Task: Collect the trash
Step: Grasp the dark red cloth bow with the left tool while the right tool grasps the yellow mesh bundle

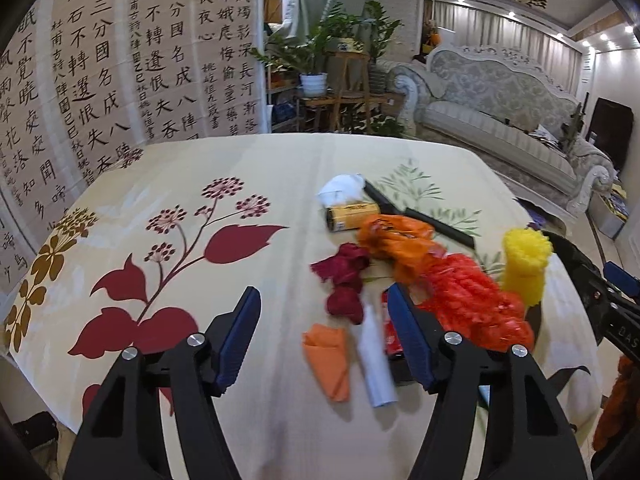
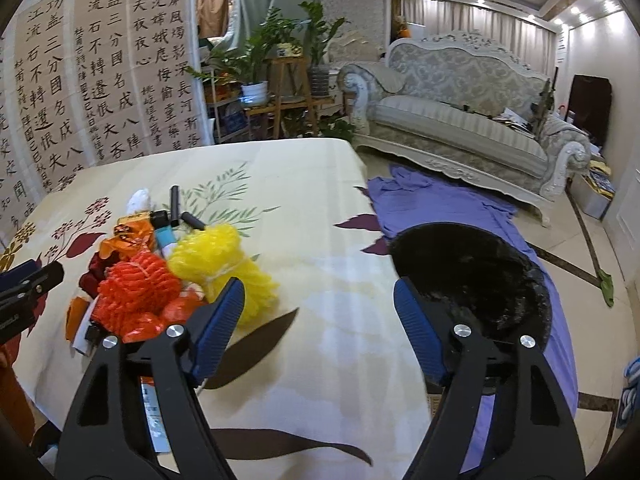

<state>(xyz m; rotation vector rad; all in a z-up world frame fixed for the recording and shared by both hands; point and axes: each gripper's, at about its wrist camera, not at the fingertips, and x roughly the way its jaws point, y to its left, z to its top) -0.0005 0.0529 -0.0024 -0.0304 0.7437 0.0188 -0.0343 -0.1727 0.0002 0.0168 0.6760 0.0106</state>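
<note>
Trash: red foam net (image 1: pixel 476 304), yellow foam net (image 1: pixel 524 268), crumpled orange plastic bag (image 1: pixel 394 240), dark red scraps (image 1: pixel 344 276), white paper roll (image 1: pixel 376 364), all heaped on the floral tablecloth (image 1: pixel 160 208).
Left gripper (image 1: pixel 324 344): jaws apart, holding nothing.
Right gripper (image 2: pixel 320 332): jaws apart, holding nothing.
Progress: apparently nothing collected; whole pile remains.
Bin: black round container (image 2: pixel 480 272) beside the table.

On the floral tablecloth (image 1: pixel 200 184) lies one red mesh bundle (image 1: pixel 472 300), one yellow mesh bundle (image 1: pixel 524 264) and one crumpled orange plastic bag (image 1: pixel 396 236). There are two dark red crumpled pieces (image 1: pixel 344 280), one folded orange paper (image 1: pixel 328 360), one white paper roll (image 1: pixel 376 360), one yellow-labelled roll (image 1: pixel 352 216), one white tissue wad (image 1: pixel 342 188) and two black tubes (image 1: pixel 416 216). One black round bin (image 2: pixel 480 276) stands beside the table.
</note>
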